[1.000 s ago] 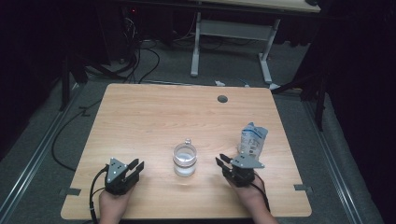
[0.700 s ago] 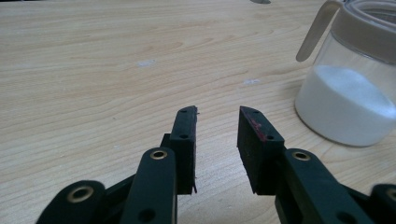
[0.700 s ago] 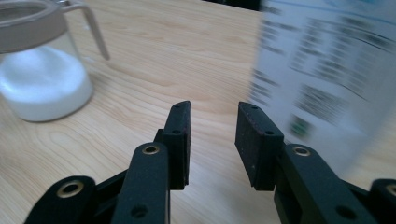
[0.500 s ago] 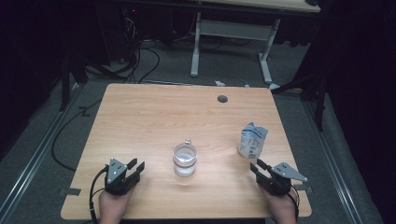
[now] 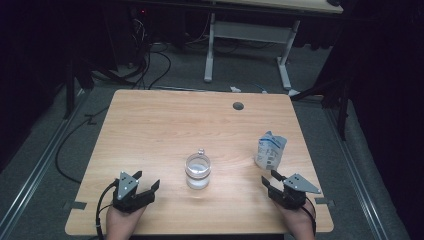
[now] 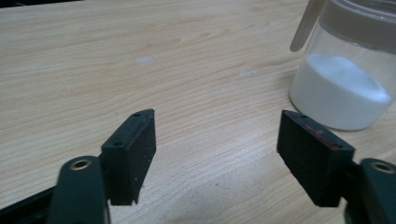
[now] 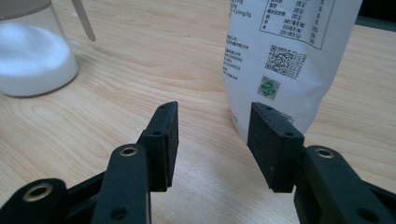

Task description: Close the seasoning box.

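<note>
Right gripper (image 5: pixel 274 184) withdrawn, pouch (image 7: pixel 285 56) top cropped

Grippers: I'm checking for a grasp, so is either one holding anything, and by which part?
Nothing is held. The left gripper and right gripper both stand open over bare table, with the jar and pouch untouched.

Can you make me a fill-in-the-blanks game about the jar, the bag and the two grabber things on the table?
1. The glass jar holds a ____ powder.
2. The white bag stands nearest the ____ hand-held gripper.
3. The left hand-held gripper has its jaws ____, with nothing between them.
4. The jar and bag stand on a ____ table.

Missing words: white; right; open; wooden
</note>
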